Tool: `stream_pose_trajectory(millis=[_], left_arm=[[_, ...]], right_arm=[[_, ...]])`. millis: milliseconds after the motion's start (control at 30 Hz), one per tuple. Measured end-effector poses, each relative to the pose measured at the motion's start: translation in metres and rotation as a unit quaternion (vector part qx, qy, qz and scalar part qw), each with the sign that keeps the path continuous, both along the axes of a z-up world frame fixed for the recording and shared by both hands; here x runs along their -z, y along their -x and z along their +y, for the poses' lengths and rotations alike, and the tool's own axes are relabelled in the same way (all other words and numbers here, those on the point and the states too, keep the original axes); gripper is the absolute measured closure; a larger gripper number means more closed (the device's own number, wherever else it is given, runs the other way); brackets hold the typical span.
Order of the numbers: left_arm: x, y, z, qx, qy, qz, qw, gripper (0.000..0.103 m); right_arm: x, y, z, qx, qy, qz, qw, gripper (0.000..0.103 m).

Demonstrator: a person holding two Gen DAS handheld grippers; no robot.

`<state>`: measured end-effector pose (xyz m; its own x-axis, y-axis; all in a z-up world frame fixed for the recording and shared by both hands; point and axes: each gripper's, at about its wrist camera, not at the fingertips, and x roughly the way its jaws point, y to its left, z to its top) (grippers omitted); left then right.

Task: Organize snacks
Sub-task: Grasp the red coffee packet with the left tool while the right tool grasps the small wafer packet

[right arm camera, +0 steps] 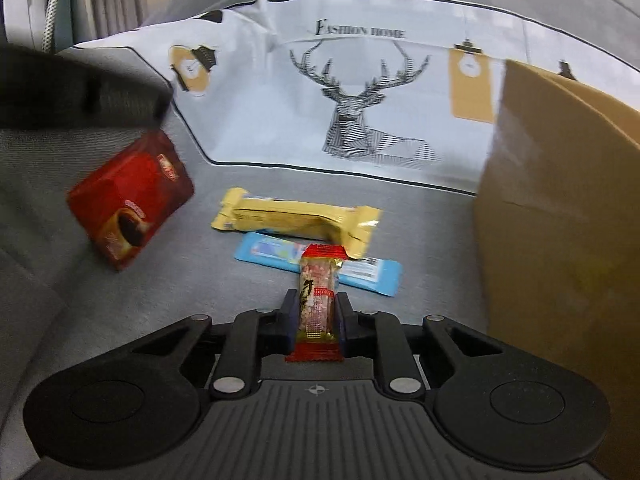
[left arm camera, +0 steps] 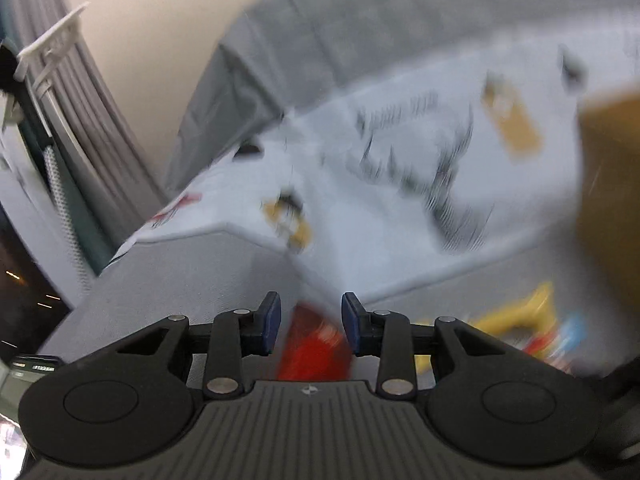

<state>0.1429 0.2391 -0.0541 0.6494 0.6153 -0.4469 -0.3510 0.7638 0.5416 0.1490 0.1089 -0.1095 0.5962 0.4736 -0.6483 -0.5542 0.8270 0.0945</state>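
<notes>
Snacks lie on a grey fabric surface (right arm camera: pixel 248 300) in front of a white deer-print cloth (right arm camera: pixel 360 92). Right tool (right arm camera: pixel 314 312) is clenched on a small red-ended snack bar (right arm camera: pixel 317 300), which stands lengthwise between the blue pads and points forward. Beyond its tip lie a blue wrapped bar (right arm camera: pixel 256 252) and, partly over it, a yellow wrapped bar (right arm camera: pixel 296 220). A red packet (right arm camera: pixel 132 204) sits to their left. A cardboard box (right arm camera: pixel 560 220) stands at the right edge. In the blurred left view, left tool (left arm camera: pixel 311 322) has its pads part-open around the red packet (left arm camera: pixel 316 348); whether they press on it cannot be told
</notes>
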Motion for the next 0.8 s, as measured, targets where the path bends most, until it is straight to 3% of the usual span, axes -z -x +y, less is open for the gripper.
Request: stream_pose_trajectory(millis=[67,133,233,333,367,433,500,533,667,800], left_arm=[[0.019,-0.007,0.001,-0.013,-0.026,0.045,0.9986,0.065],[0.037,-0.013,-0.003,-0.017,-0.083,0.080,0.9931,0.065],[0.056,-0.022,-0.004,-0.018,-0.109,0.119,0.9868,0.064],[0.069,-0.030,-0.005,-0.016,-0.121,0.139,0.9827,0.051],[0.072,-0.029,-0.004,-0.015,-0.120,0.143,0.9823,0.047],[0.075,-0.030,-0.004,-0.017,-0.115,0.145,0.9825,0.055],[0.070,-0.028,-0.001,-0.027,-0.112,0.135,0.9841,0.086],[0.066,-0.026,0.001,-0.033,-0.106,0.126,0.9858,0.090],[0.051,-0.012,0.005,-0.028,-0.060,0.111,0.9916,0.096],[0.029,0.013,-0.002,0.010,0.017,0.077,0.9969,0.099]], right_arm=[[0.000,0.002,-0.004,0.000,-0.002,0.001,1.000,0.083],[0.000,0.004,-0.008,0.001,-0.004,0.003,1.000,0.083],[-0.001,0.008,-0.012,0.001,-0.004,0.008,1.000,0.083],[-0.003,0.016,-0.015,-0.003,-0.001,0.012,1.000,0.083],[-0.003,0.018,-0.016,-0.005,0.000,0.015,1.000,0.083],[-0.005,0.023,-0.020,-0.010,0.002,0.023,1.000,0.083],[-0.006,0.028,-0.024,-0.017,0.006,0.030,0.999,0.083],[-0.007,0.030,-0.026,-0.020,0.008,0.035,0.999,0.083],[-0.014,0.046,-0.033,-0.046,0.013,0.042,0.998,0.083],[-0.022,0.069,-0.041,-0.061,0.016,0.043,0.997,0.083]])
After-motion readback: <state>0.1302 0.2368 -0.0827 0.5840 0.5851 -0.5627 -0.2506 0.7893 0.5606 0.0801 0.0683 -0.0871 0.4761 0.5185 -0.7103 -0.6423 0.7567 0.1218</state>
